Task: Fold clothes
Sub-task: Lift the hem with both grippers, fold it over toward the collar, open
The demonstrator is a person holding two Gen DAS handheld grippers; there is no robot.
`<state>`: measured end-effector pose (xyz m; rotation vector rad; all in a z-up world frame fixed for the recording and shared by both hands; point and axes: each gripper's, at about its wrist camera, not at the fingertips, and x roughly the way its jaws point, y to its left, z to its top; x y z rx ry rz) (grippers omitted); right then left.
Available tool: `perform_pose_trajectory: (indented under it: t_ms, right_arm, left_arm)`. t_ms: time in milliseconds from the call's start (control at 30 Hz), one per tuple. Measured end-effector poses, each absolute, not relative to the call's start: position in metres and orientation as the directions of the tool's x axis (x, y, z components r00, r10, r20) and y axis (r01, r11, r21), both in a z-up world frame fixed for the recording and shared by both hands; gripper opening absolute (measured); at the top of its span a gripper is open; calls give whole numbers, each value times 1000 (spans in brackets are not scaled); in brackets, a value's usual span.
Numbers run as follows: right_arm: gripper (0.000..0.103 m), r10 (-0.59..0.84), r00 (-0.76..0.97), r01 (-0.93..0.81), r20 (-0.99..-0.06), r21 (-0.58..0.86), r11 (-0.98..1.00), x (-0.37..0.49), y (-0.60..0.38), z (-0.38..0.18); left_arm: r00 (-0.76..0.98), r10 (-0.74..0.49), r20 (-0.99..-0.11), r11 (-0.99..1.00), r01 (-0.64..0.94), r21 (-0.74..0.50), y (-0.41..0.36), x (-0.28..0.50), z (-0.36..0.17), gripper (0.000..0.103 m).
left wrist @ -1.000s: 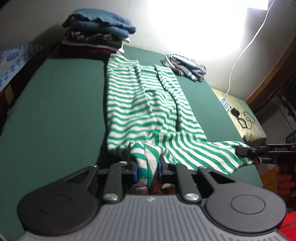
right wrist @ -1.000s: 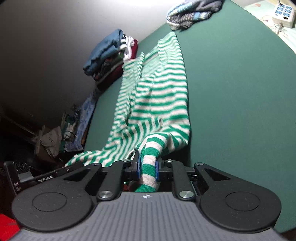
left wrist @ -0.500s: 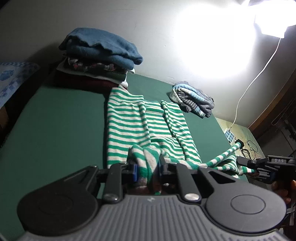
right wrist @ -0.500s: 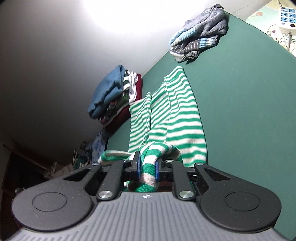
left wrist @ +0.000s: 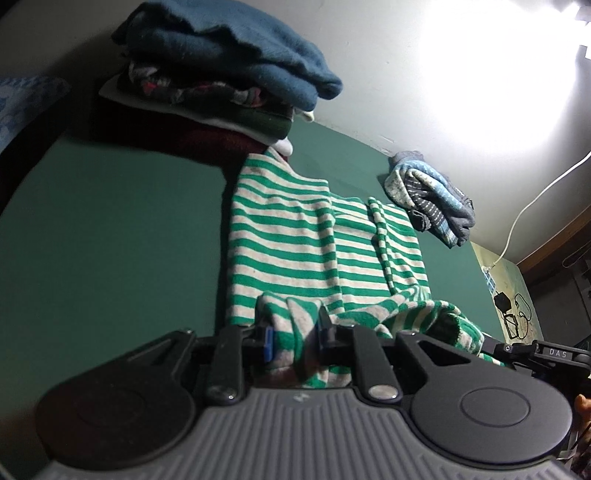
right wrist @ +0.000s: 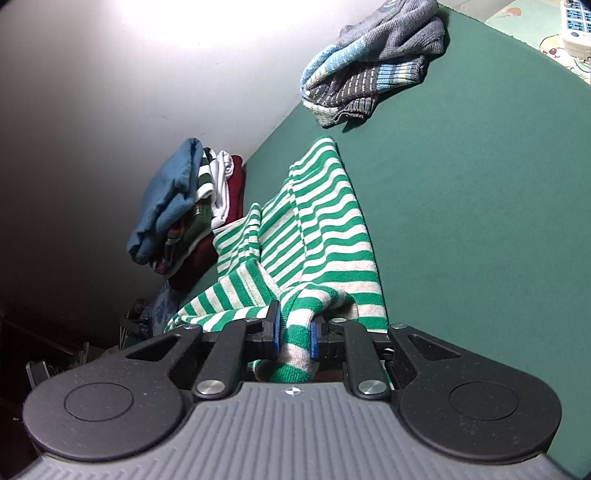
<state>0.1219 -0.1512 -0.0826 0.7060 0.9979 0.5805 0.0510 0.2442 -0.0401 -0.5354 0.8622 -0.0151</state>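
A green-and-white striped sweater [left wrist: 295, 236] lies lengthwise on the green bed cover [left wrist: 110, 236], its far end near the wall. My left gripper [left wrist: 293, 338] is shut on the near left corner of its hem, which is lifted and doubled over the lower body. My right gripper [right wrist: 293, 338] is shut on the near right corner of the striped sweater [right wrist: 325, 229], bunched between the blue pads. The right gripper [left wrist: 535, 352] also shows at the right edge of the left wrist view, level with the left one.
A stack of folded clothes [left wrist: 221, 74] topped by a blue sweater sits at the far left by the wall. A crumpled grey-and-blue knit [left wrist: 432, 199] lies at the far right. Beyond the bed's right edge are a power strip [right wrist: 576, 26] and cables [left wrist: 513, 314].
Both grippers have carried the sweater's near hem forward toward the wall, folding the lower part over the body. The visible flat length of sweater has shortened, and the stack looms closer.
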Motion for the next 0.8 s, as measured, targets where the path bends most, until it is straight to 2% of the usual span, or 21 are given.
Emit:
perform_pose_trajectory:
  t_ms: [100, 233, 300, 367, 433, 467, 500, 600, 633, 700, 800]
  right_arm:
    - [20, 716, 424, -109, -555, 753, 649, 131, -145, -95]
    - [23, 716, 437, -87, -545, 766, 636, 136, -147, -105]
    - [26, 725, 454, -88, -518, 783, 616, 133, -152, -103]
    - [30, 726, 481, -111, -491, 788, 606, 128, -160, -94]
    - [40, 718, 521, -150, -462, 778, 610, 121, -167, -80]
    - [43, 703, 544, -173, -457, 759, 627, 117, -169, -72]
    - [48, 685, 568, -196, -456, 733, 651, 112, -170, -64]
    - [41, 680, 575, -318, -455, 642, 698, 96, -159, -36]
    - [40, 677, 567, -380, -469, 580, 721, 88, -147, -28]
    - [40, 652, 557, -494, -514, 426, 758, 74, -119, -17]
    - [33, 616, 516, -598, -595, 265, 757, 67, -79, -21]
  left_arm:
    - [632, -251, -733, 845, -226, -485, 253, 68, -57, 18]
    - [641, -306, -704, 790, -242, -563, 269, 77, -65, 22]
    - [665, -311, -679, 777, -234, -585, 276, 75, -61, 31]
    - [703, -303, -644, 775, -212, -595, 282, 67, -50, 50]
    - [739, -308, -600, 771, -175, -612, 289, 56, -35, 63]
    - [753, -308, -582, 774, -157, -614, 292, 50, -27, 65]
    - [757, -307, -577, 789, -137, -599, 291, 44, -20, 65]
    - [751, -300, -588, 852, -67, -519, 279, 25, -5, 64]
    - [749, -297, -592, 870, -43, -491, 275, 18, 0, 61]
    - [725, -307, -617, 898, 6, -440, 260, 13, -3, 60]
    - [676, -299, -673, 933, 59, -356, 232, 20, -21, 55]
